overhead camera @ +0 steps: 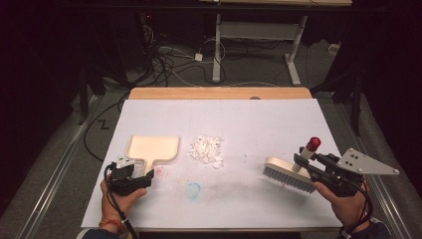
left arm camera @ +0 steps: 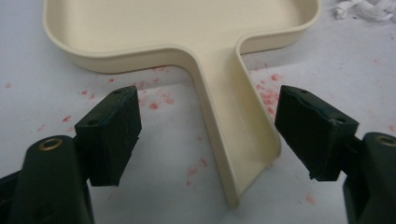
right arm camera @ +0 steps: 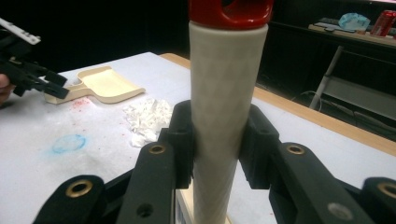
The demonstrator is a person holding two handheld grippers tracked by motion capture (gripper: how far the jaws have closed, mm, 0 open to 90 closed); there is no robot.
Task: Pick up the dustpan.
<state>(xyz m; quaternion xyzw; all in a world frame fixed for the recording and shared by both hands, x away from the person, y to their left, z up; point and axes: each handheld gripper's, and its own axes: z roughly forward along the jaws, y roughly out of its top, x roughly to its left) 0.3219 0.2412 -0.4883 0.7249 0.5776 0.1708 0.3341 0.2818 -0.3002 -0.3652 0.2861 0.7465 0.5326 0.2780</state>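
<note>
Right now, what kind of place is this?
Probably a lab or workshop, not a home: a white-covered table, loose cables across the floor, and an adjustable desk frame behind.

Cream dustpan (overhead camera: 152, 148), white brush (overhead camera: 289, 172) (red-capped handle).

No words, numbers, labels or brand names can be read anywhere here.
</note>
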